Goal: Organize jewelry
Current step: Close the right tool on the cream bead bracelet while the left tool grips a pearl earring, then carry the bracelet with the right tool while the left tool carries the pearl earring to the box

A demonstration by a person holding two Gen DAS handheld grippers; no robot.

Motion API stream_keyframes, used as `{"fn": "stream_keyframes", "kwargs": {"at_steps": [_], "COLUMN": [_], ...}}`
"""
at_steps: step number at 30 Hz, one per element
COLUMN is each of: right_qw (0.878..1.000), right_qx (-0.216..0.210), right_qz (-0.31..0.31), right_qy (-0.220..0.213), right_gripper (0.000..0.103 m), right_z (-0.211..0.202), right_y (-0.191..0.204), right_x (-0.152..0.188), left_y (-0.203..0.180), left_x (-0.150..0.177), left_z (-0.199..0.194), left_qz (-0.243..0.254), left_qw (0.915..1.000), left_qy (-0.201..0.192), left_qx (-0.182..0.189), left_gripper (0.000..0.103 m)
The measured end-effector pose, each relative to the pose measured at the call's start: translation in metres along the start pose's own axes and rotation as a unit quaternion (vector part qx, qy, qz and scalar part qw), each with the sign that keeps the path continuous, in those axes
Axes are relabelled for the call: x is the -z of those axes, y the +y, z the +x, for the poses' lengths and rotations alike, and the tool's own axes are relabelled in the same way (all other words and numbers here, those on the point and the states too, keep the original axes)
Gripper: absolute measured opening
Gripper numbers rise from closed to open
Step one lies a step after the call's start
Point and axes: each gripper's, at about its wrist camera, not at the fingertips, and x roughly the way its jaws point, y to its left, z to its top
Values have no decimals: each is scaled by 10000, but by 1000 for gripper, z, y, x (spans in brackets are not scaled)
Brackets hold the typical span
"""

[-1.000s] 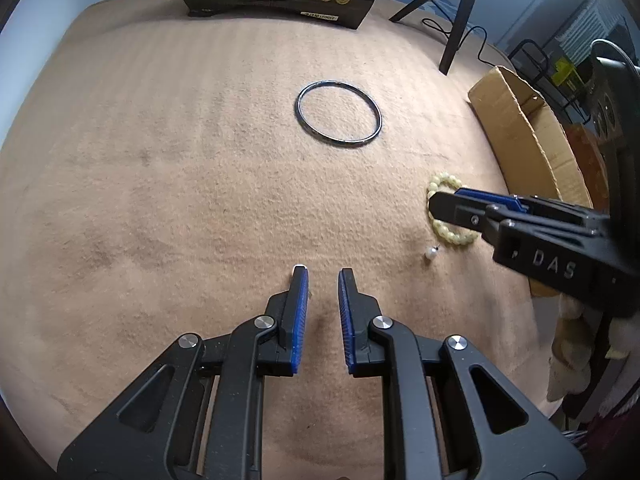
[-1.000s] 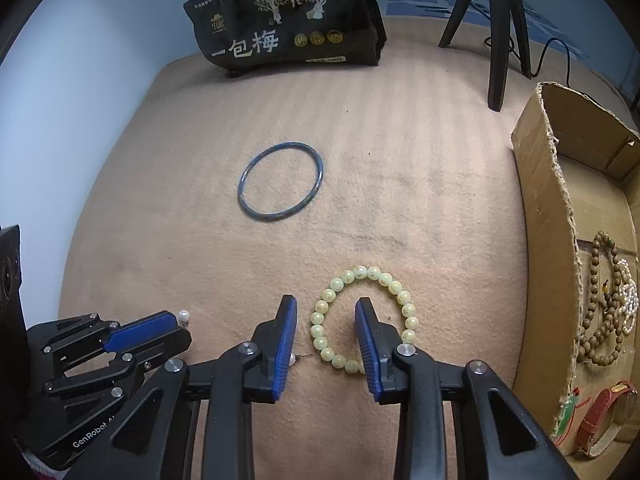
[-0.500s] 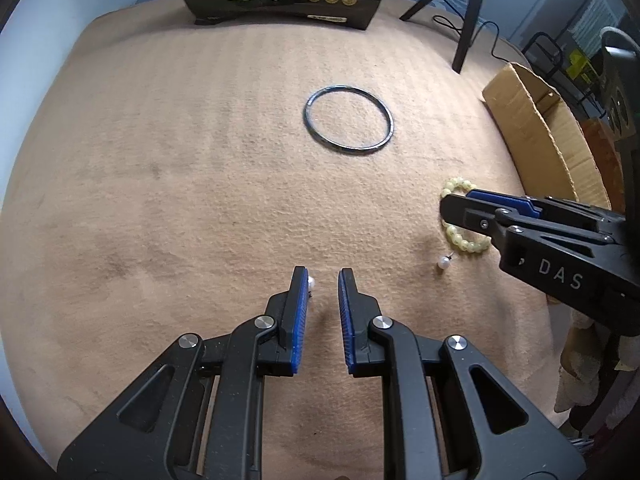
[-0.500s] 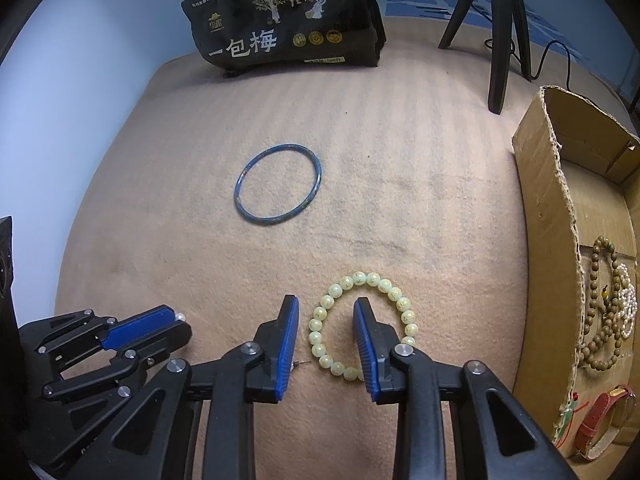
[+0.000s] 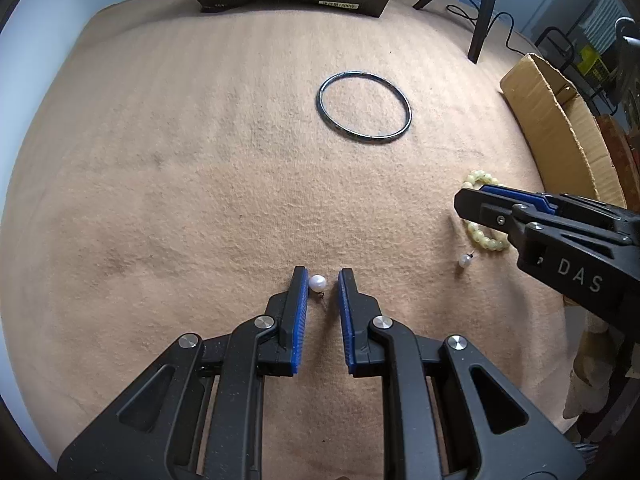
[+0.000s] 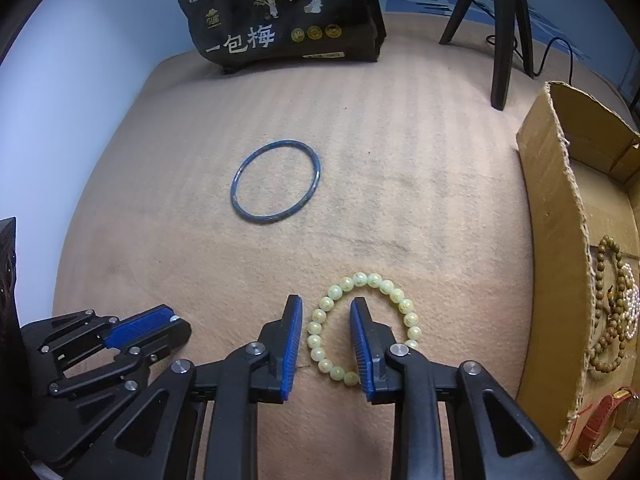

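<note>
A white pearl earring [image 5: 317, 282] lies on the tan cloth between the tips of my left gripper [image 5: 323, 278], which is open around it. A second pearl earring [image 5: 464, 260] lies to the right. A pale green bead bracelet [image 6: 362, 326] lies under my right gripper [image 6: 326, 308], which is open with the bracelet's left side between its fingers. It also shows in the left wrist view [image 5: 482, 236]. A dark blue bangle [image 6: 275, 193] lies farther back.
A cardboard box [image 6: 560, 240] at the right holds wooden bead strings [image 6: 608, 300] and a red-strapped watch [image 6: 608, 416]. A black printed bag [image 6: 284, 20] and a tripod [image 6: 504, 28] stand at the back. The cloth edge is on the left.
My left gripper has moved forward so the pearl earring now sits between its tips. My right gripper has moved a little forward over the bead bracelet.
</note>
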Motion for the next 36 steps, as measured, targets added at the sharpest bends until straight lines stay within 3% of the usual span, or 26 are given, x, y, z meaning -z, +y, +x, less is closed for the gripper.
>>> {"fn": "stream_keyframes", "kwargs": {"at_steps": [5,9,15,36], "right_qw": [9998,9992,9996,9937], "right_qx": [139,283,151,-218], "right_qz": [-105,-291,-217,20], "right_qy": [40,20,-103,-1100], "right_gripper": [21,10,5,5], "right_z": [7,9,3,-89], "right_y": [4,8,6,-9], "right_x": [0,2,6,7], "left_y": [0,3,7,4], "left_x": [-1,-3,-3,-5], "left_z": [4,4,-5,-74], "left_qz": [21,-33,-109,-420], "left_qw": [10000,10000,9998,9936], "left_qy": [-23,-40,-146,-868], "left_qx": [-4,52,86,581], "left_gripper": [7,7,7,7]}}
